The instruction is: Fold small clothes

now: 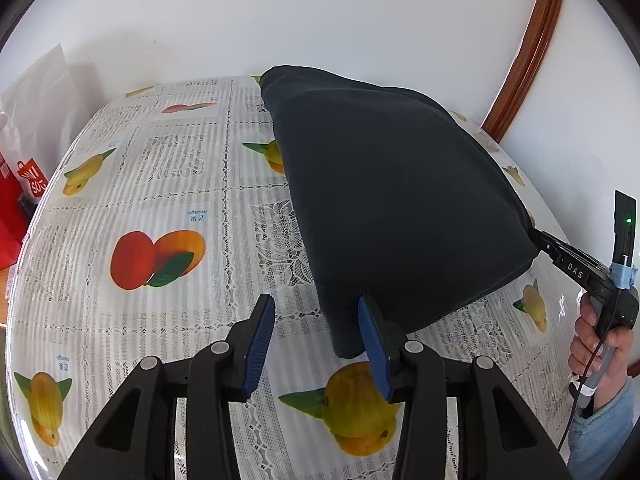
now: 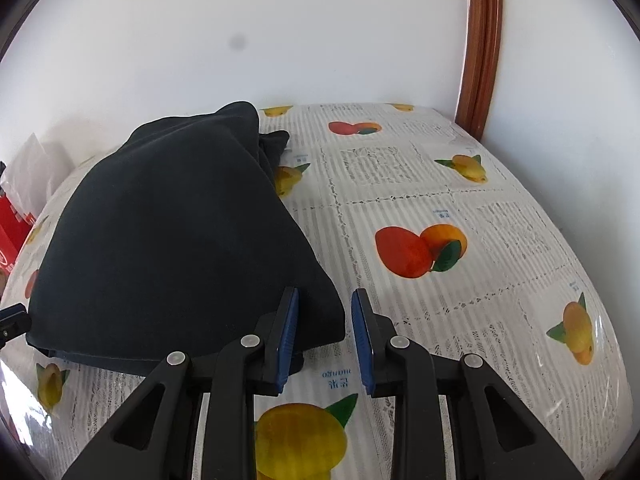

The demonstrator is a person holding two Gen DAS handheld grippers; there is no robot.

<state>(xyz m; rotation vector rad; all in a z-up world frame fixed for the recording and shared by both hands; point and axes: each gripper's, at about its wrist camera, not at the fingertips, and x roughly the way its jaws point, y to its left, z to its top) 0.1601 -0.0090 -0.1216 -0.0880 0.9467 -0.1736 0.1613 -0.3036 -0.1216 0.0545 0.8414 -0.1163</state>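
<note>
A dark folded garment (image 1: pixel 392 184) (image 2: pixel 172 232) lies on the fruit-print tablecloth (image 1: pixel 160 184). In the left wrist view my left gripper (image 1: pixel 316 302) stands open. The garment's near corner lies between its blue pads (image 1: pixel 260 344), close to the right one, and neither pad presses on it. In the right wrist view my right gripper (image 2: pixel 325 294) is open too, with the other near corner between its pads, next to the left pad (image 2: pixel 288 336). A strip of tablecloth shows before the right pad. A hand (image 1: pixel 600 340) holds the right gripper (image 1: pixel 540 238) at the garment's right corner. The left gripper's tip (image 2: pixel 14 318) shows at the far left.
A white wall runs right behind the table. A red bag (image 1: pixel 12 208) and a white plastic bag (image 1: pixel 40 92) stand off the table's left side. A brown wooden door frame (image 1: pixel 528 52) rises at the back right. Bare tablecloth (image 2: pixel 460 208) stretches right of the garment.
</note>
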